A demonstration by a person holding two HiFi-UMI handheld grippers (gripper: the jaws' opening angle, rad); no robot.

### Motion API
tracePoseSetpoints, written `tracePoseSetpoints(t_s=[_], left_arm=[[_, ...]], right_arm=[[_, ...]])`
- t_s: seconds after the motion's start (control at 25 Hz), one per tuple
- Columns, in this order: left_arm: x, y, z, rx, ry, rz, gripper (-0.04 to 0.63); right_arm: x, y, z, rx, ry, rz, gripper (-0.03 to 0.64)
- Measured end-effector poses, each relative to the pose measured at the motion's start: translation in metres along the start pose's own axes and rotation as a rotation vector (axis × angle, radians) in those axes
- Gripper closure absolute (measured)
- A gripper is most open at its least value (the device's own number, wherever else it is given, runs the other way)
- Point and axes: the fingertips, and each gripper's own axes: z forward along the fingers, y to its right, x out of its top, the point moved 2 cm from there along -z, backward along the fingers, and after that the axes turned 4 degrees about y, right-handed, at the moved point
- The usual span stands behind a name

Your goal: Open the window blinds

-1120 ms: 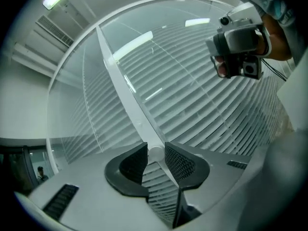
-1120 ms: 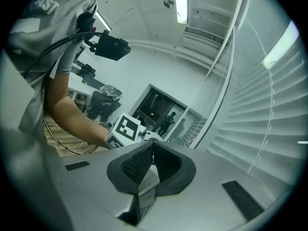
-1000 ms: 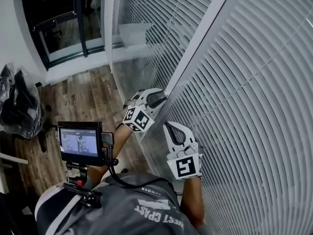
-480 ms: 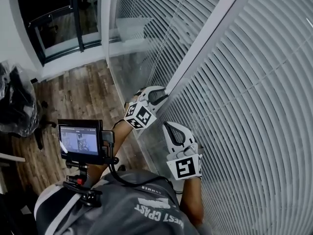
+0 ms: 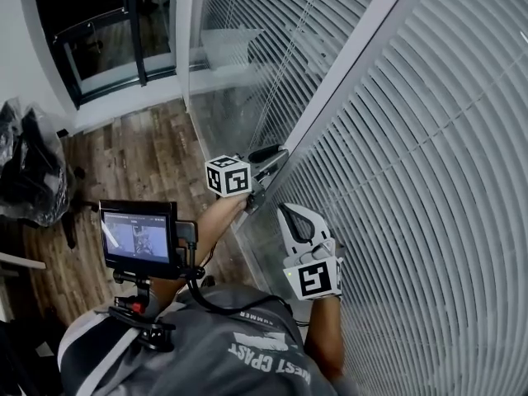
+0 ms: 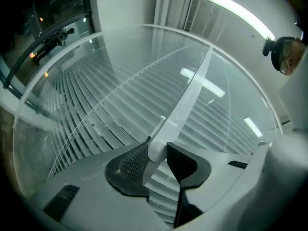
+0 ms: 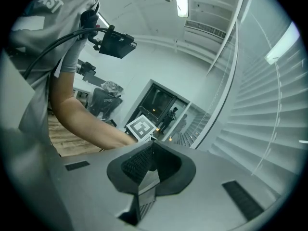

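White blinds (image 5: 421,155) fill the right side. Only the left gripper view shows the clear tilt wand (image 6: 185,99) clamped between the left gripper's (image 6: 156,151) jaws; the head view can't resolve it. Right gripper (image 7: 151,150) sits just beside the blinds, jaws together, empty. Chest monitor (image 5: 138,231) is near left, black bag (image 5: 29,172) far left on the wood floor (image 5: 132,155).

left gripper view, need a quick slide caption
Left gripper clamped on the tilt wand, slatted blinds beyond.

Blinds (image 5: 429,155): smooth matt slats. Wand (image 6: 185,102): translucent glossy plastic. Floor (image 5: 132,155): wood planks.
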Motion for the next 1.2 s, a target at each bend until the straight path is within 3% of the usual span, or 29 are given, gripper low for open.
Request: tracePoseSetpoints(t_s=[0.12,0.16,0.4,0.44,0.48,0.52,0.56,0.72,0.76,0.8,0.84,0.92,1.04,1.2], left_arm=[[0.000,-0.004,0.000,0.014,-0.004,0.030,0.469],[0.000,-0.006,0.000,0.013,-0.001,0.004,0.469],[0.001,-0.014,0.002,-0.041,0.121,-0.452,0.468],[0.001,-0.014,0.003,-0.043,0.135,-0.476,0.468],[0.002,-0.014,0.003,-0.039,0.134,-0.446,0.468],[0.003,-0.014,0.003,-0.028,0.113,-0.351,0.466],[0.004,-0.012,0.002,-0.007,0.072,-0.188,0.467],[0.006,-0.004,-0.004,0.132,-0.171,0.766,0.394],[0.004,-0.002,-0.004,0.145,-0.224,0.960,0.388],[0.001,0.000,-0.002,0.140,-0.263,1.108,0.388],[-0.002,0.003,0.000,0.124,-0.291,1.212,0.391],[-0.008,0.006,0.004,0.097,-0.328,1.338,0.424],[-0.008,0.006,0.007,0.086,-0.352,1.416,0.465],[-0.010,0.007,0.009,0.062,-0.378,1.506,0.465]], right_arm=[[-0.002,-0.001,0.001,0.002,-0.003,-0.004,0.615],[-0.002,0.000,0.001,0.001,-0.003,-0.005,0.615],[-0.003,0.001,-0.001,-0.004,-0.008,-0.001,0.615],[-0.004,0.001,-0.001,-0.002,-0.011,-0.001,0.615],[-0.004,0.002,-0.001,-0.001,-0.013,-0.002,0.615],[-0.004,0.002,-0.001,0.000,-0.014,-0.004,0.615],[-0.004,0.002,0.000,0.002,-0.014,-0.005,0.615],[-0.006,0.002,-0.002,0.006,-0.011,0.005,0.615],[-0.008,0.002,-0.002,0.006,-0.013,0.007,0.615],[-0.009,0.001,-0.002,0.007,-0.016,0.009,0.615],[-0.010,0.000,-0.001,0.009,-0.019,0.011,0.615],[-0.009,-0.003,0.001,0.017,-0.022,0.010,0.615],[-0.006,-0.006,0.002,0.026,-0.021,0.005,0.615],[-0.008,-0.008,0.002,0.025,-0.023,0.009,0.615]])
